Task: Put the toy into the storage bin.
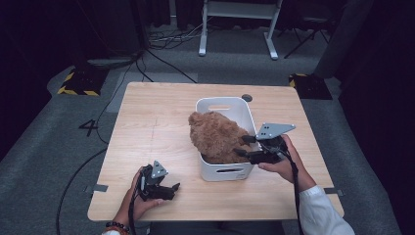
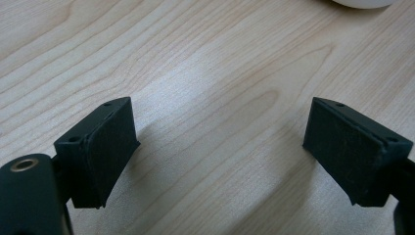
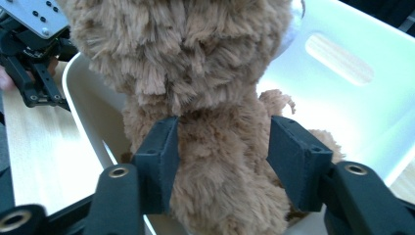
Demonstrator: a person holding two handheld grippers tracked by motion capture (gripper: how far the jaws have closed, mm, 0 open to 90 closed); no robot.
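Beside the table (image 1: 147, 112), floor marking (image 1: 90, 128) reads "4"; plush toy (image 1: 215, 137) unlabelled.

We're seeing one plush bear (image 1: 215, 137), one white bin (image 1: 222, 171) at frame centre, one wooden table (image 1: 156, 122), two grippers: left gripper (image 1: 166, 190), right gripper (image 1: 244, 146).

Looking down from above on table (image 1: 147, 127) and bin (image 1: 222, 105); riding close behind each pair of tongs, facing along them; sharing tabletop and bin.
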